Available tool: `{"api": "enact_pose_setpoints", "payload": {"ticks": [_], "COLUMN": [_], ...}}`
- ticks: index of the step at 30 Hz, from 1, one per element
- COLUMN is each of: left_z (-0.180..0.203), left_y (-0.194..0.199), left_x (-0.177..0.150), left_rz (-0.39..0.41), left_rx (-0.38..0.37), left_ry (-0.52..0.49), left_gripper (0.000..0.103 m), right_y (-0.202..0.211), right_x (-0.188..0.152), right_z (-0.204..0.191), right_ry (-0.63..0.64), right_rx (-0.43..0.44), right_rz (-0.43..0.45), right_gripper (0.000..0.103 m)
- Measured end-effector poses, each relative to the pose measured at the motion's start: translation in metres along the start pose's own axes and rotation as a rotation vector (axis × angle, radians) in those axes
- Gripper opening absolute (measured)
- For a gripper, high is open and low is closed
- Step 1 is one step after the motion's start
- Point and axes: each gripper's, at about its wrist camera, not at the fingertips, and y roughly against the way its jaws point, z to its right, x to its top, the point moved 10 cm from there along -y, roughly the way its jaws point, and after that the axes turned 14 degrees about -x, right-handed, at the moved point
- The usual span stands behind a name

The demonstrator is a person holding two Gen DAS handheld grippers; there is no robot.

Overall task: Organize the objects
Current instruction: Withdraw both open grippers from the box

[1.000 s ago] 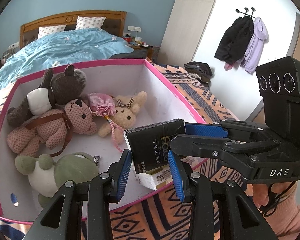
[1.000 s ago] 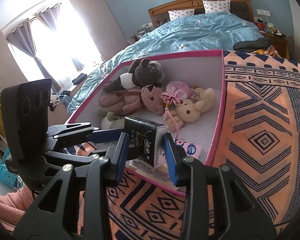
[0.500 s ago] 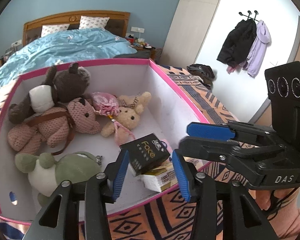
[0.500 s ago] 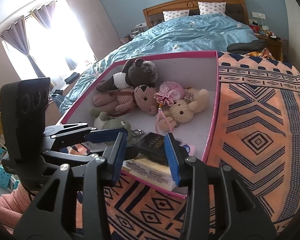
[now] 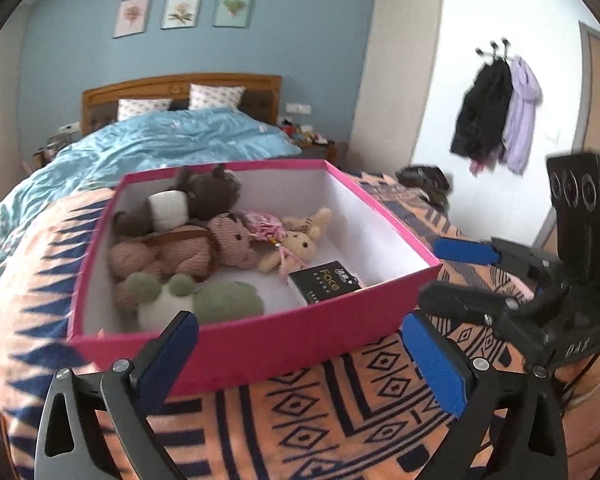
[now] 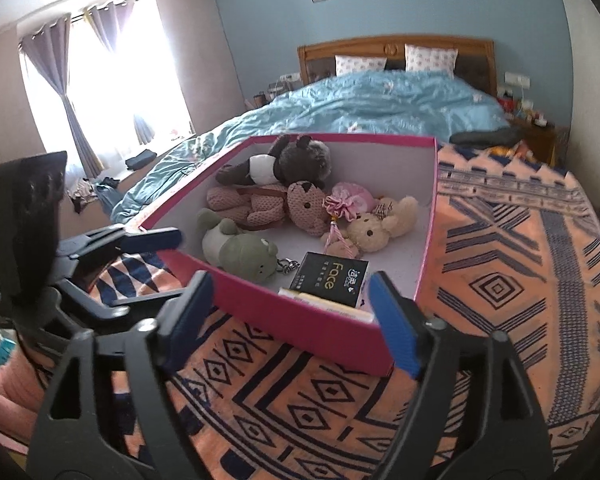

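A pink box (image 5: 260, 340) (image 6: 300, 320) with white inner walls stands on the patterned blanket. In it lie several plush toys, among them a pink bear (image 5: 204, 246) (image 6: 300, 208) and a green frog (image 5: 196, 300) (image 6: 240, 252). A black "Face" tissue pack (image 5: 326, 282) (image 6: 334, 278) lies flat in the box's near corner on a pale pack (image 6: 328, 304). My left gripper (image 5: 300, 360) is open and empty in front of the box. My right gripper (image 6: 288, 316) is open and empty at the box's near wall.
An orange and navy patterned blanket (image 6: 500, 280) covers the surface around the box. A bed with a blue duvet (image 5: 172, 140) lies behind. Coats (image 5: 496, 116) hang on the right wall. A curtained window (image 6: 112, 92) is at the left.
The right gripper let go of the black tissue pack, which now lies flat in the box. Both grippers opened wider and drew back out of the box.
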Motion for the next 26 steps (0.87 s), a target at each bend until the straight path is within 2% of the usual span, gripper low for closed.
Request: {"api": "enact_pose_setpoints", "payload": {"ticks": [3, 10, 16, 26], "left_z": [-0.005, -0.018, -0.022, -0.032], "left_y": [0.011, 0.022, 0.026, 0.031], "left_x": [-0.008, -0.029, -0.043, -0.058], "left_rz": [0.019, 0.015, 0.006, -0.003], "left_rx": [0.040, 0.097, 0.137, 0.161], "left_ry": [0.017, 0.048, 0.062, 0.072], "left_gripper": [0.103, 0.103, 0.103, 0.103], "right_y": [0.007, 0.003, -0.001, 0.000], "right_x": [-0.008, -0.042, -0.059, -0.063], "right_z": [-0.002, -0.006, -0.013, -0.023], "right_ry": [0.012, 0.024, 0.013, 0.019], "right_rx": [-0.067, -0.186, -0.176, -0.181], "right_rz": [0.041, 0.025, 0.001, 0.011], "right_gripper": [0.103, 0.103, 0.103, 0.103]}}
